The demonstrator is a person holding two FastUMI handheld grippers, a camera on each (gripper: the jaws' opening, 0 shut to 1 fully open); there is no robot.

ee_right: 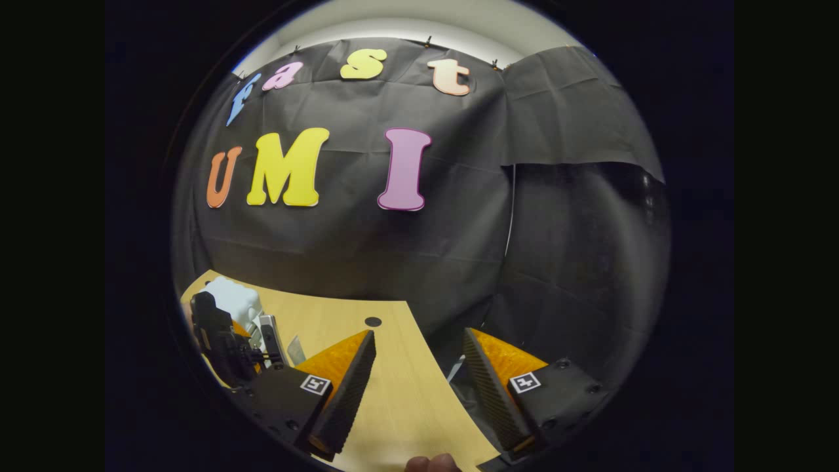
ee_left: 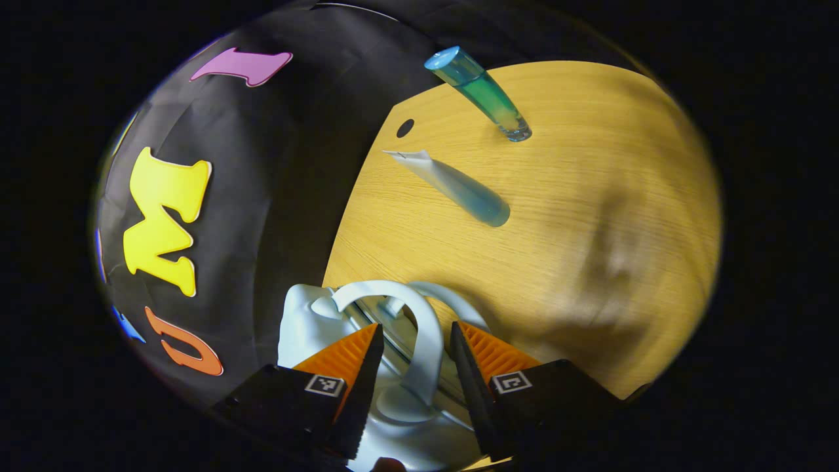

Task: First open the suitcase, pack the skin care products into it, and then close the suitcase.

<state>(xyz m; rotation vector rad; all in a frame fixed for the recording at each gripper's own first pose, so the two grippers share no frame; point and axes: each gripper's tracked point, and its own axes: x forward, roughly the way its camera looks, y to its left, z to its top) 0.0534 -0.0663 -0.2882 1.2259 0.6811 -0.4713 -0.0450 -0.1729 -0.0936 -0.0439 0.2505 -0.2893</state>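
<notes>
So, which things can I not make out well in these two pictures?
- Suitcase: in the left gripper view the left hand-held gripper and the bottom edge hide most of it, so open or closed is unclear.
- Handle: whether the fingers press it cannot be told.
- Suitcase, right gripper view: small, blocked by the left hand-held gripper.
- White tube: label too small to read.

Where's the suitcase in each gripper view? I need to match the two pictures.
Left gripper view: the pale blue suitcase sits bottom centre, its handle between the left gripper fingers, at the table edge.
Right gripper view: the suitcase is far lower left, behind the other gripper.
Shared landmark: the round dark hole in the tabletop, also seen in the right gripper view.
</notes>
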